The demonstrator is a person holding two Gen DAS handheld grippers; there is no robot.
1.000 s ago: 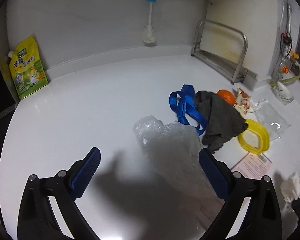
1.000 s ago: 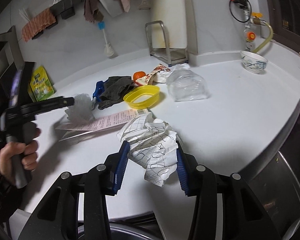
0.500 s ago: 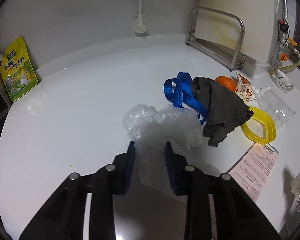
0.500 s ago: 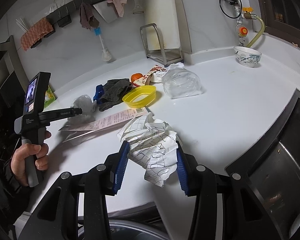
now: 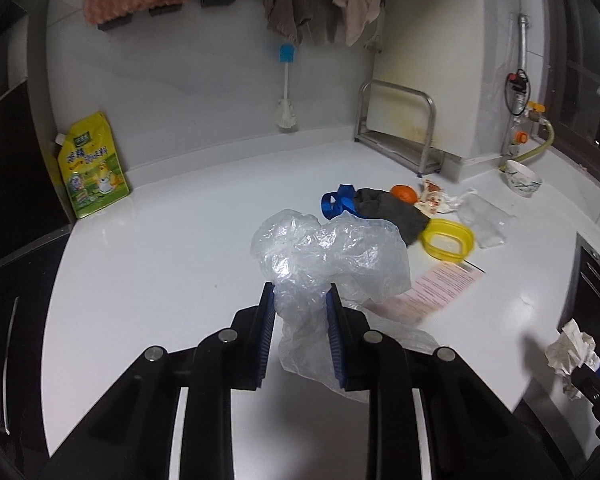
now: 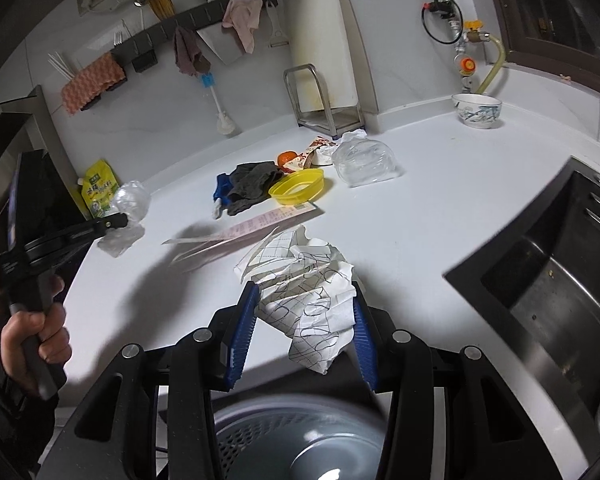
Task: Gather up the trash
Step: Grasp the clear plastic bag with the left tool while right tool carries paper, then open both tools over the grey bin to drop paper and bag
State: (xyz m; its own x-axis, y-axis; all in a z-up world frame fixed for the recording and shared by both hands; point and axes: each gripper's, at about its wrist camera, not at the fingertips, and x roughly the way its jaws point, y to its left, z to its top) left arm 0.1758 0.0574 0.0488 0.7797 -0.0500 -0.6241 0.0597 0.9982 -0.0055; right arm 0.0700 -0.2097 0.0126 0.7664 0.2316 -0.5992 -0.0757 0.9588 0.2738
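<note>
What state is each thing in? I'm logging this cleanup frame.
left hand-held gripper: shut on clear plastic bag, lifted
right hand-held gripper: shut on crumpled paper
yellow container: open, upright
clear plastic tub: on its side
bowl: upright
receipt: flat

Both views reach me under dim, cool indoor light that seems to fall from overhead. The white surface (image 5: 172, 248) returns a soft sheen, with a small bright glare at the bottom edge of the left view. In the right view, a broad soft shadow lies on the surface (image 6: 420, 216) below the pink receipt (image 6: 260, 222), whose near end is smeared by motion blur. Fisheye distortion bows the wall line and counter edge, and black vignetting fills every corner. The clear plastic bag (image 5: 328, 256) catches scattered highlights. I find the far wall mildly soft and grainy; the window (image 6: 548, 4) is dark.
</note>
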